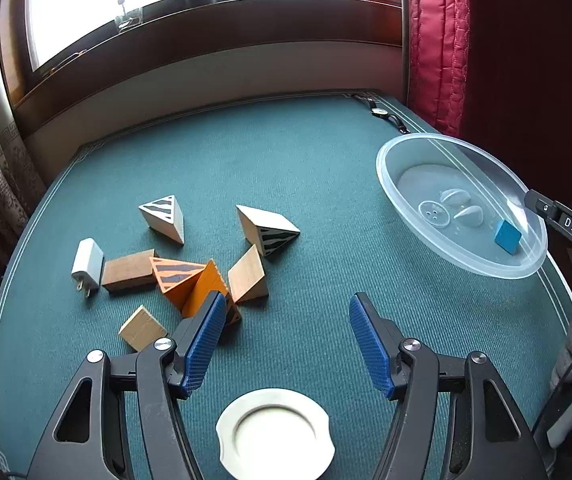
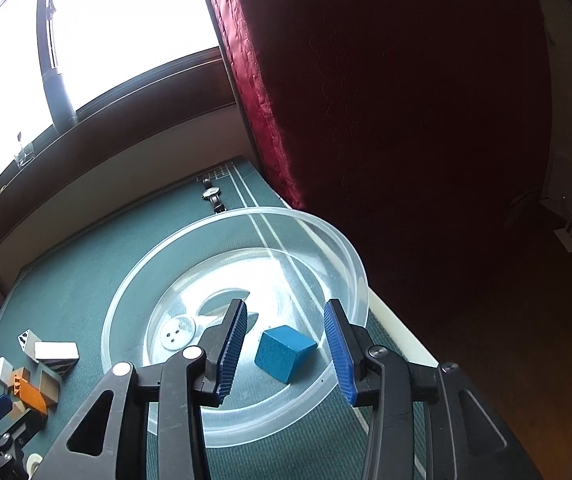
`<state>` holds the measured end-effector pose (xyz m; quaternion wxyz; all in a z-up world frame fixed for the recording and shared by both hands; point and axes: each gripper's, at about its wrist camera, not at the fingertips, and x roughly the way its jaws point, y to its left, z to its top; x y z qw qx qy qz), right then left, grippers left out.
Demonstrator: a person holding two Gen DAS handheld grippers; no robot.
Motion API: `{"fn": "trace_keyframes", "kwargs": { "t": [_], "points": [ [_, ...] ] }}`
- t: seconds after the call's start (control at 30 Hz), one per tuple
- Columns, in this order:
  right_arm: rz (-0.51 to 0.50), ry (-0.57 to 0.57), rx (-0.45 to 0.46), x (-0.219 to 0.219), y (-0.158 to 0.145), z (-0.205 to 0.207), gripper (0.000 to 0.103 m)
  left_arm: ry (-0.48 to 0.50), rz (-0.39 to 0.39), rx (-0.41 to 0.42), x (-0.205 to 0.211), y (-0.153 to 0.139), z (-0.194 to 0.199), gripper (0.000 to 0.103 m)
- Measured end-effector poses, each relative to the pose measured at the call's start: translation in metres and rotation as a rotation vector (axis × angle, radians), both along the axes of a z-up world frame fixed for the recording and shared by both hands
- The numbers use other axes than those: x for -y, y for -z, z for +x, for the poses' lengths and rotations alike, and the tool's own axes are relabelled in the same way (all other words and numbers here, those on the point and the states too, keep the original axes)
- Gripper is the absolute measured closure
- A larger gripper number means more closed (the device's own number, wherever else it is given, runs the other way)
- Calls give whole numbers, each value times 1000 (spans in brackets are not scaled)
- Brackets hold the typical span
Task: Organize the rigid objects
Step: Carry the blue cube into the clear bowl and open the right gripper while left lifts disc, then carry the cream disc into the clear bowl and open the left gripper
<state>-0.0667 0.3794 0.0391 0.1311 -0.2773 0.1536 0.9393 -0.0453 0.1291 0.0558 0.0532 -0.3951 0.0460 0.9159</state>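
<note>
both tongs (image 1: 281,312) (image 2: 286,320) gape empty; blue cube (image 2: 283,354) sits corner-forward in clear bowl (image 2: 350,256).

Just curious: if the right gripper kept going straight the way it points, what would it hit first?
Probably the blue cube lying in the clear bowl; it sits between the right gripper's open jaws, untouched.

Seven wooden blocks (image 1: 247,276), one blue cube (image 1: 507,237), one bowl (image 1: 390,184), one charger (image 1: 87,266).
</note>
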Motion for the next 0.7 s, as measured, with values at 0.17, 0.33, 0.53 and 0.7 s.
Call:
{"fn": "trace_keyframes", "kwargs": {
  "t": [0.17, 0.33, 0.53, 0.7],
  "points": [
    [26, 13, -49, 5, -3, 8, 39, -41, 32, 64, 24, 13, 7, 37],
    [29, 8, -42, 6, 1, 6, 39, -44, 60, 115, 38, 23, 22, 32],
    [22, 6, -31, 6, 3, 4, 39, -3, 77, 113, 35, 22, 34, 25],
    [20, 3, -25, 4, 5, 3, 38, 20, 67, 157, 25, 32, 33, 25]
  ]
}}
